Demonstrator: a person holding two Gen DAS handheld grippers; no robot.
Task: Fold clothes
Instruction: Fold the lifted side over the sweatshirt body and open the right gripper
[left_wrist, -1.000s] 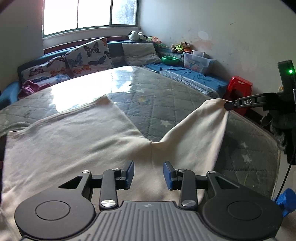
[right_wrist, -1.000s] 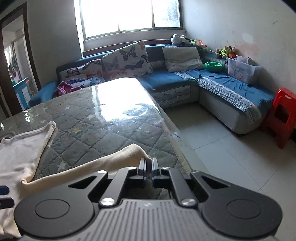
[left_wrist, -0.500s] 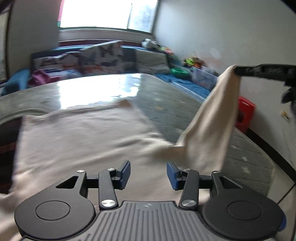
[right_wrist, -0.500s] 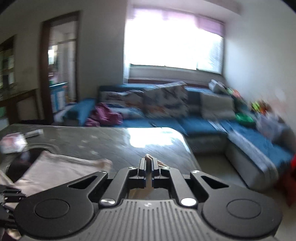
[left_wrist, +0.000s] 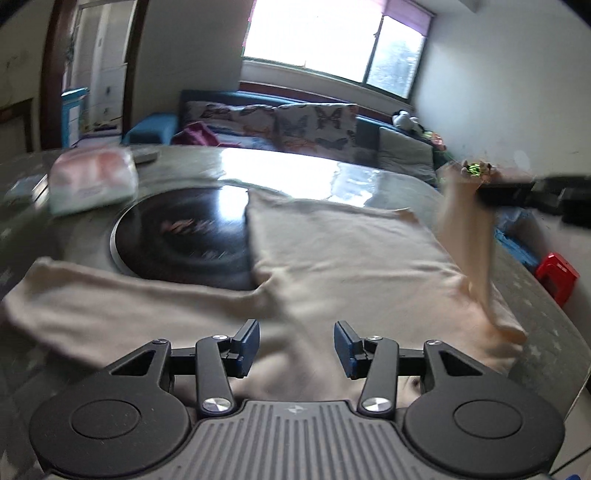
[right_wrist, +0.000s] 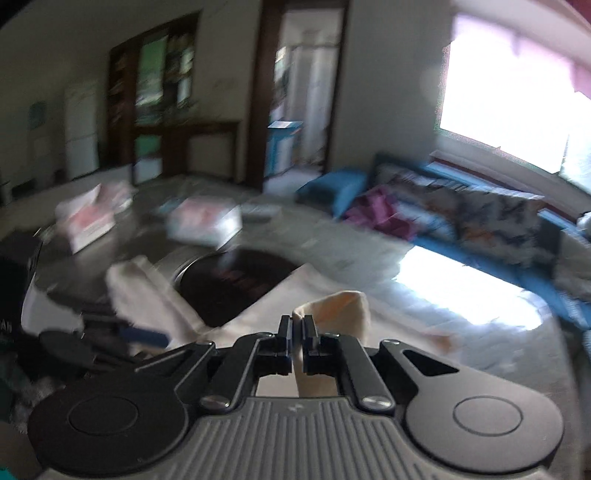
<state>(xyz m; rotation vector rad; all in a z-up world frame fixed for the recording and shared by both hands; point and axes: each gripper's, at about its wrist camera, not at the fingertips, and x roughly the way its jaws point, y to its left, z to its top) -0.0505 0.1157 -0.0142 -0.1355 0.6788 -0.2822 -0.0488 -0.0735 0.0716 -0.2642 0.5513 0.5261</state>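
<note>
Folding a cream shirt (left_wrist: 351, 266) spread on the desk (left_wrist: 532, 295)
Right claw (right_wrist: 297, 322) pinches a lifted sleeve (left_wrist: 469, 236); left claw (left_wrist: 295, 341), its jaws just opening, hovers empty above the shirt. Carry the sleeve across flat, avoiding twists

The right tool (right_wrist: 297, 325) is pinching a fold of the cream garment (right_wrist: 332, 310), lifting it above the table (right_wrist: 461, 332). The rest is lying beside a dark round plate (right_wrist: 236, 284), everything blurring.
</note>
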